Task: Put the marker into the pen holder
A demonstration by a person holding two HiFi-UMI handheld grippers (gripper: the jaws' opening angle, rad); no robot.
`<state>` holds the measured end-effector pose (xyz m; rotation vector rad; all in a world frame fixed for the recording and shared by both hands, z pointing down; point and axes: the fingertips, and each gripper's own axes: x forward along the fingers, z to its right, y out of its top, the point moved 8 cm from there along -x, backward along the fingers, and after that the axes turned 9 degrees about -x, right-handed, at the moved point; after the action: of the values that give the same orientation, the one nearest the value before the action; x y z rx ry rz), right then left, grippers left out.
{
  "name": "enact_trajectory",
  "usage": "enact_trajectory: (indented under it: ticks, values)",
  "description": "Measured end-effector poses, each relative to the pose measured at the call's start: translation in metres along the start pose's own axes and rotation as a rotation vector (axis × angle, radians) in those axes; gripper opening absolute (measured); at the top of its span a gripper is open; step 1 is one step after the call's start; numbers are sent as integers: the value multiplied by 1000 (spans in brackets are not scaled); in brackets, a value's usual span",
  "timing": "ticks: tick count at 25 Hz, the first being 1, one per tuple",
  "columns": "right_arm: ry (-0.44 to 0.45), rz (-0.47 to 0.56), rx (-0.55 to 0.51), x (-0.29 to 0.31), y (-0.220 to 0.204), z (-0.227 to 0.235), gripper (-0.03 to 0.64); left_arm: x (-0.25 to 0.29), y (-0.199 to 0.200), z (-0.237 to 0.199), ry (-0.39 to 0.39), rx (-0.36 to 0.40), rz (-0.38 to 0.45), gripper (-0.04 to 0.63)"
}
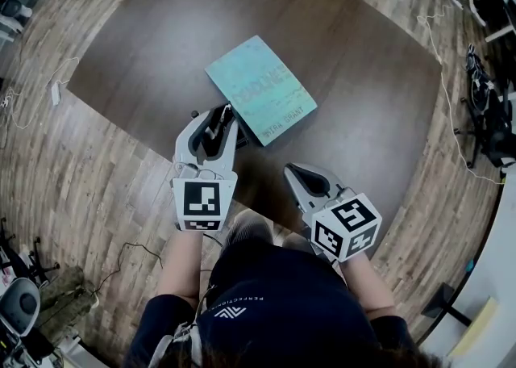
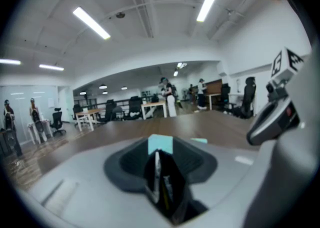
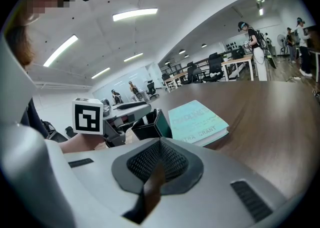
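My left gripper (image 1: 219, 113) is shut on a slim white and black marker (image 2: 157, 174), which stands up between its jaws in the left gripper view. In the right gripper view this gripper (image 3: 131, 108) hovers right over the open black pen holder (image 3: 150, 125), and a white bit of the marker (image 3: 145, 120) shows at the holder's mouth. From the head view the holder (image 1: 243, 131) is mostly hidden under the left gripper. My right gripper (image 1: 292, 169) rests shut with nothing in it near the table's front edge, right of the holder.
A teal book (image 1: 260, 89) lies on the dark brown table (image 1: 161, 43) just beyond the pen holder, touching or nearly touching it. Wood floor surrounds the table. Office desks, chairs and several people stand far off in the gripper views.
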<state>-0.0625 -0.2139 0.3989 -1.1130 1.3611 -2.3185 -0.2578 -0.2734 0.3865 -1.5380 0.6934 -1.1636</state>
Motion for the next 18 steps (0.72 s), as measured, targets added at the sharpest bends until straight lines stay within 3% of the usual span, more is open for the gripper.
enact_trajectory:
  ticks: [18]
  values:
    - [58, 12, -67, -16, -1, -6, 0, -43, 2, 8, 57, -137, 17, 100]
